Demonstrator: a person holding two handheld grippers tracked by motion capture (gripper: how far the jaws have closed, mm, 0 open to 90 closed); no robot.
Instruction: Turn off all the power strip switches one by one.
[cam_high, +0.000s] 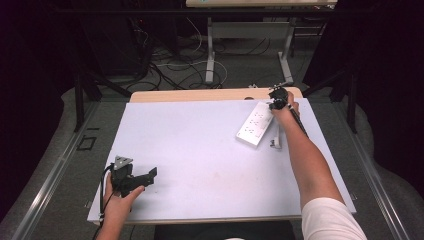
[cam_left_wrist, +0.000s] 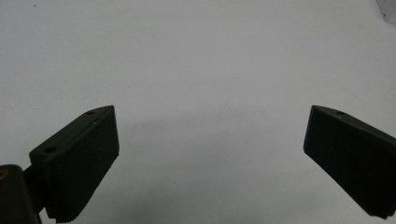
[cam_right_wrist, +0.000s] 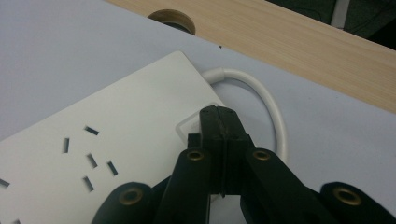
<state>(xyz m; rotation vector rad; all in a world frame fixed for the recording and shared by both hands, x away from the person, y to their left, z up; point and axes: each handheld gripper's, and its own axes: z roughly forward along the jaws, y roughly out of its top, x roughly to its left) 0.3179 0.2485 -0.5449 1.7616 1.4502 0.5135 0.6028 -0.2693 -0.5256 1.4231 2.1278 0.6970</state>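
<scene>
- From the high view, my left hand sits nearest me at about 7 o'clock on the worktop, holding my left gripper low over the pale sheet, its grey three-cornered plate on top.
- My left gripper view adds what the high view cannot resolve: the two black jaws stand wide apart with bare white surface between them and nothing held; a white corner shows at its top right edge, too little to identify.
- Farther out, at about 1 o'clock, my right arm reaches across to the white power strip, which lies tilted on the sheet, well apart from my left gripper.
- In the high view my right gripper is a small dark shape at the strip's far end; I cannot tell its jaw state there.
- My right gripper view settles it: the jaws are pressed together, tips on or just over a raised square outline near the end of the power strip; whether they touch it I cannot tell.
- That view also shows the strip's white cable looping out of its end, and beyond it the wooden worktop edge with a round hole.
</scene>
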